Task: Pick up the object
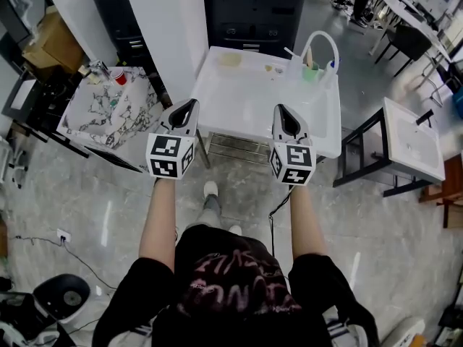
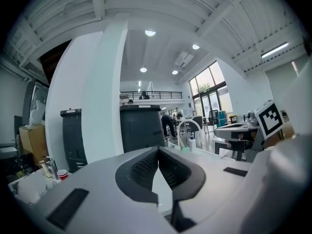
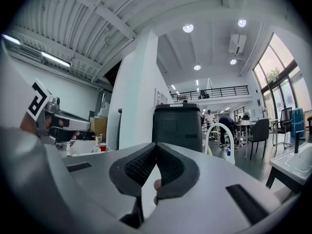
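status: left gripper (image 2: 158,151) has its jaws closed tip to tip, nothing between them. right gripper (image 3: 156,145) is the same, tips meeting and no item clamped. a small pinkish bit shows low in the gap behind the right tips; can't tell what it is, but it doesn't read as a held object. both are held out level, side by side, in front of the person, over the floor just short of the near edge of the white table (image 1: 239,100).

object: task doesn't say which one. candidates sit on the far part of that table, well apart from both grippers: a flat yellowish piece (image 1: 230,59) near the back left, a small scrap (image 1: 269,68) beside it, a green cup (image 1: 309,71) at the base of the white arched faucet (image 1: 322,42). marble side table (image 1: 108,114) to the left carries a red cup (image 1: 119,77) and some clutter, also out of reach from here.

progress, my read: basically zero. no contact, no grasp, nothing lifted. this looks like the approach phase only.

left to do: close the gap to the table, open one set of jaws, line up on the target, close on it, lift. with both shut, the jaws have to open before anything else counts.
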`<state>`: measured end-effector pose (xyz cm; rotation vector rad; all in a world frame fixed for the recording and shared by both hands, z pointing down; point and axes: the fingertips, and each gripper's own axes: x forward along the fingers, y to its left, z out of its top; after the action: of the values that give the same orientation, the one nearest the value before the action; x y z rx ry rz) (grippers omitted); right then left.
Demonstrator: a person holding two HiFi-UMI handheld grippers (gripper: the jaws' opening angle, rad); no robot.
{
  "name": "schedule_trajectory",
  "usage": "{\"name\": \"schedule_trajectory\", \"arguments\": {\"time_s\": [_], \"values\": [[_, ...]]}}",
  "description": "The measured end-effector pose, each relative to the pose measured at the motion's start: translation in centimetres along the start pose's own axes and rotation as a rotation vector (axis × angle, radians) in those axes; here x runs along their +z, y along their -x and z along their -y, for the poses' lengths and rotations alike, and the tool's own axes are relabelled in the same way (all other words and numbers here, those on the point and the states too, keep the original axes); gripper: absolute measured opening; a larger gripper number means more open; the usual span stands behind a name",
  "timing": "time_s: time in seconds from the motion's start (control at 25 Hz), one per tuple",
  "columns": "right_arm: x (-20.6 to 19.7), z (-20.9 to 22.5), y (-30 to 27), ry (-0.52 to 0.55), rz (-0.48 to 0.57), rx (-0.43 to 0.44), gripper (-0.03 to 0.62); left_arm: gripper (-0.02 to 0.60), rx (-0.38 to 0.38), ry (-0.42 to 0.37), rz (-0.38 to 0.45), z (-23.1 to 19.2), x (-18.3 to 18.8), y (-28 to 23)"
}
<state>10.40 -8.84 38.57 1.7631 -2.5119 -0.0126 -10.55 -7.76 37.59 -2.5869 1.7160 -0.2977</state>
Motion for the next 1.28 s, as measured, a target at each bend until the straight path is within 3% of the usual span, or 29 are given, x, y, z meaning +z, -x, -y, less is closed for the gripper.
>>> {"name": "schedule_trajectory", "arguments": {"time_s": [0.52, 0.92, 1.28], "values": [[-2.4, 4.5, -13.5, -0.012, -0.043, -0.067, 0.015, 0.015, -0.072, 0.007, -0.027, -5.6, -1.9, -14.7], [-2.5, 7.0, -25.5, -0.02, -0.081, -0.1, 0.015, 0.015, -0.144, 0.071, -0.061, -10.6, -2.6, -26.4], [-3.7, 9.5, -30.6, -0.055, -0.102, -0.131, 0.015, 0.015, -0.204, 0.095, -0.113, -12.0, -4.5, -33.2]]}}
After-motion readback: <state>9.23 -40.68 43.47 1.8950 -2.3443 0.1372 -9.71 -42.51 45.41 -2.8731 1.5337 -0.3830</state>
